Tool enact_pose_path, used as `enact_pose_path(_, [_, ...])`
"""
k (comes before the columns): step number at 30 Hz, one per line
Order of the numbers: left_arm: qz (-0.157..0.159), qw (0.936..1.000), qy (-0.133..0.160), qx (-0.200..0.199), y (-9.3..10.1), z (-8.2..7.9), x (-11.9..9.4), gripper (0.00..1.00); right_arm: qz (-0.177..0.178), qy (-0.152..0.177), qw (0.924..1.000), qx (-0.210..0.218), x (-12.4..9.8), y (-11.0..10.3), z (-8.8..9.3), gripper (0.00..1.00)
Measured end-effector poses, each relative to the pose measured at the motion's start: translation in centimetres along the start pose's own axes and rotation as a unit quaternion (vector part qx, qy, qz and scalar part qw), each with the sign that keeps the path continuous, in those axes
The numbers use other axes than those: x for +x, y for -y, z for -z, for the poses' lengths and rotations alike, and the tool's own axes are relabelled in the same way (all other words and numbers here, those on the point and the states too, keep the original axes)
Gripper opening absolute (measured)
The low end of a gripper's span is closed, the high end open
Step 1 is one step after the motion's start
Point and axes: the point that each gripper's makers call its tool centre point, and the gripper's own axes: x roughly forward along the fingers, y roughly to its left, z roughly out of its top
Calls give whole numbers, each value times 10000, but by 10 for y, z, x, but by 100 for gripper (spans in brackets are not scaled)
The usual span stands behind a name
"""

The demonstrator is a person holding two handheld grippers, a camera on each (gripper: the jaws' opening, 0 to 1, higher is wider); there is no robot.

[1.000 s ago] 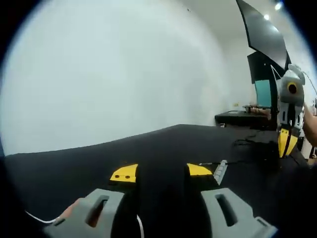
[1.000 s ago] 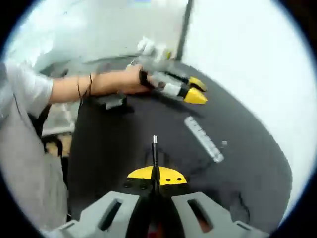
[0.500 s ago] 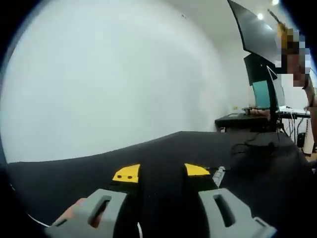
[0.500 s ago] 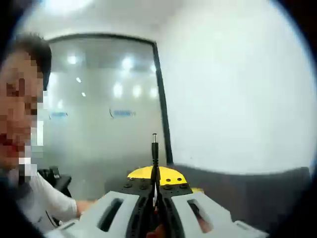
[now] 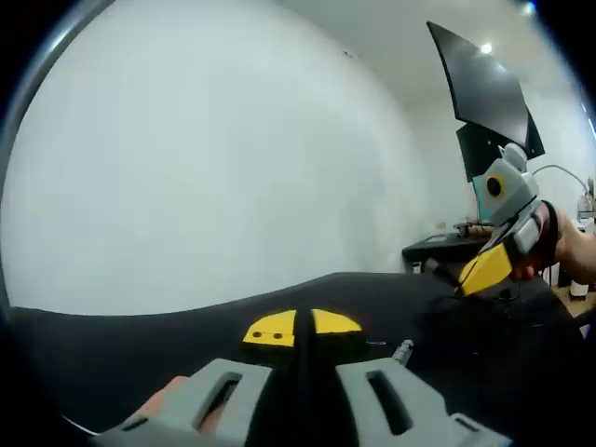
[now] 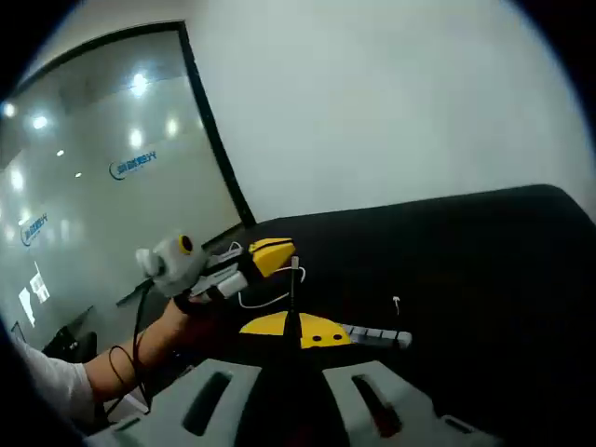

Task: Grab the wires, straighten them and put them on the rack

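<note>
**Wire held at both ends, rack not yet reached**

Right hand-held gripper (image 6: 291,328): yellow jaw tips pressed together on a thin wire (image 6: 292,296); its small barrel plug stands up just past the tips; the pinch close behind the plug probably serves to keep that end stiff and steerable.

Left hand-held gripper (image 5: 302,326): jaws closed, tips touching, a dark line running up between them; judged to be a wire pinched there, though too thin to confirm. In the right gripper view the same left hand-held gripper, held by the person's hand (image 6: 191,300), sits left of centre with a white wire (image 6: 250,300) looping from its tip toward the right gripper's plug; the slack loop says the wire is not yet pulled straight.

Rack (image 6: 374,333): pale slotted strip lying flat on the black surface (image 6: 484,270), just right of the right gripper's tips; its near end also shows in the left gripper view beside the right jaw. A small white connector (image 6: 397,302) lies on the surface beyond it.

Judgement: straightening step in hand; separating the grippers should draw out the loop; then lower the wire onto the strip; risk is the thin wire slipping from the pinch.
</note>
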Motion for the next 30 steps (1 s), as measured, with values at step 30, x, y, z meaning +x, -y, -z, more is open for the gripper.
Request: enact_pose_path(30, [1454, 9329, -1743, -2797, 68, 38, 35, 25, 315, 839, 9902, -1072, 32, 25, 5, 0])
